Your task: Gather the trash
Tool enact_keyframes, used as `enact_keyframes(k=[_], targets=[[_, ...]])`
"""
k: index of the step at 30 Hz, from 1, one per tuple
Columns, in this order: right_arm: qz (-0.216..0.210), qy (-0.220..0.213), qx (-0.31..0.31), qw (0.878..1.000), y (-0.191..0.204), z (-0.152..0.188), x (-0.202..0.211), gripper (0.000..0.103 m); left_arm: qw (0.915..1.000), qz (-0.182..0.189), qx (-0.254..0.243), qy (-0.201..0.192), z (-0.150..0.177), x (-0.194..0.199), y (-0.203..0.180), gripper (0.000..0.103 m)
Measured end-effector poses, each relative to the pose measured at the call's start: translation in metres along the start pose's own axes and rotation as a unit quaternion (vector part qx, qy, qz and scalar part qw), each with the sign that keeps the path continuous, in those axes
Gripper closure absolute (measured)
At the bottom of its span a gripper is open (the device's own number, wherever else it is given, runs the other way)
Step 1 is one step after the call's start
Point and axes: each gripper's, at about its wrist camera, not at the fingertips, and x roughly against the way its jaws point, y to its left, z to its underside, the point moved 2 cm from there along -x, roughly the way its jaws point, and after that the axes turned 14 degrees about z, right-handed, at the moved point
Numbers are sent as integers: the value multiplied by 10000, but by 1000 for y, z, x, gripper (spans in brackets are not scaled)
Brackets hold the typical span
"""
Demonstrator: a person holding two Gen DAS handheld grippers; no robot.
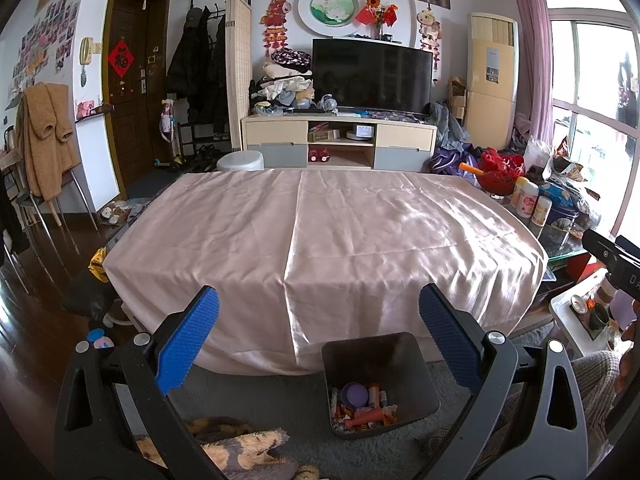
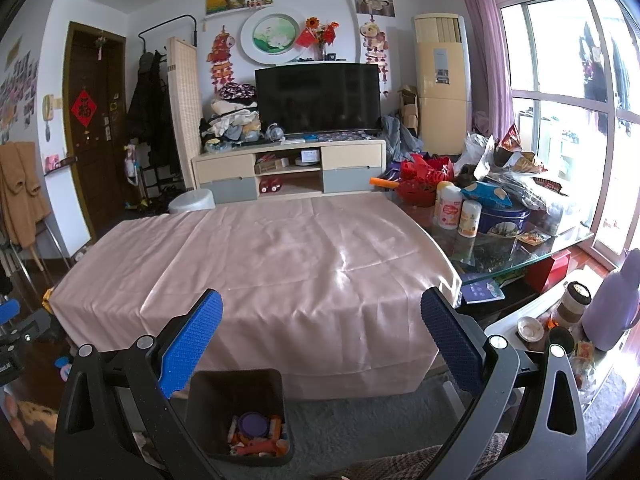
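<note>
A dark grey bin [image 1: 380, 364] stands on the carpet in front of the table, holding several pieces of trash [image 1: 366, 404], among them a purple lid and orange wrappers. The same bin [image 2: 236, 400] sits low left in the right wrist view, with its trash [image 2: 258, 434] inside. My left gripper [image 1: 320, 336] hangs open above and in front of the bin, nothing between its blue pads. My right gripper [image 2: 322, 336] is open too, held to the right of the bin and empty. The table's pink cloth [image 1: 320, 232] lies bare.
A glass side table [image 2: 520, 256] at the right carries bottles, a blue tin and snack bags. A low white stand [image 2: 532, 344] with cups and a purple flask [image 2: 616, 304] is at the near right. A plush toy [image 1: 248, 448] lies on the carpet. A TV cabinet [image 1: 340, 144] stands behind.
</note>
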Motion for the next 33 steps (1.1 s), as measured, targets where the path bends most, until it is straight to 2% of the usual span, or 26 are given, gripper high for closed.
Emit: enact_keyframes(k=[33], targets=[[17,37,-31,10000,5,4,1,3,10000,29,5,-44,-5,-2,-9,8]])
